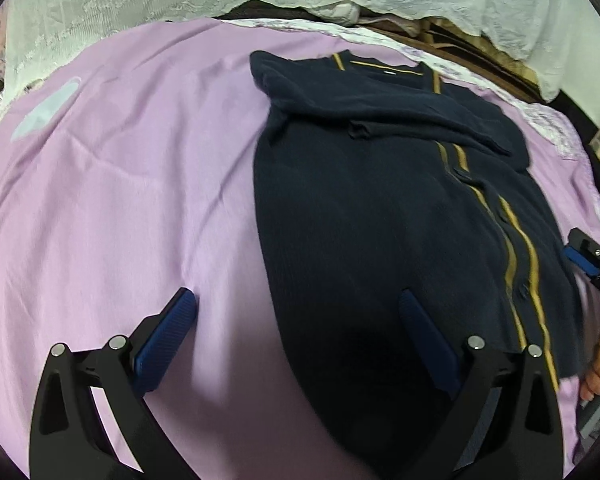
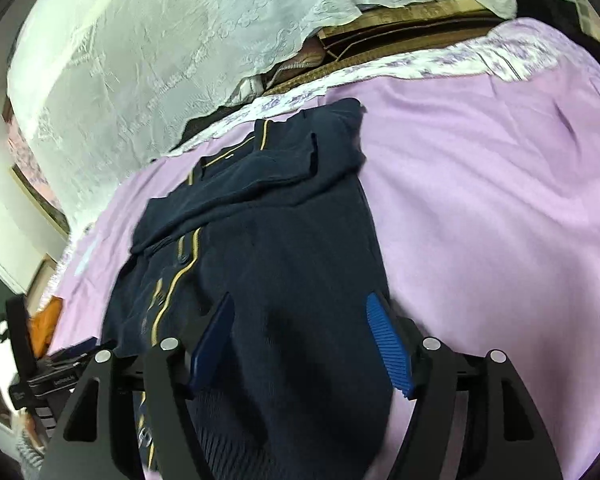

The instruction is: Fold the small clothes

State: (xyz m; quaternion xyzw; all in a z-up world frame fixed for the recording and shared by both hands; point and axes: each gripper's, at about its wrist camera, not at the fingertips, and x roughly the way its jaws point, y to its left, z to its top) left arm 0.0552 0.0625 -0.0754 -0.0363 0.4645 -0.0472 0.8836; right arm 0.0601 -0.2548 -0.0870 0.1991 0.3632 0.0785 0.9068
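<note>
A navy cardigan [image 1: 360, 200] with mustard stripes down its front lies flat on a lilac sheet [image 1: 120, 200], its sleeves folded across the chest. My left gripper [image 1: 296, 294] is open wide just above the hem; one blue pad is over the sheet, the other over the cardigan's near left edge. In the right wrist view the same cardigan [image 2: 268, 248] runs away from me. My right gripper [image 2: 300, 298] is open over its near right part, with cloth below the pads but not pinched. The right gripper's blue pad [image 1: 580, 260] also shows at the cardigan's right edge.
White lace cloth [image 1: 140, 0] hangs along the far side over brown furniture [image 1: 460, 40]. A pale patch [image 1: 48, 108] marks the sheet at far left. A hand [image 1: 596, 368] shows at the right edge. An orange object [image 2: 46, 320] lies beyond the sheet's left edge.
</note>
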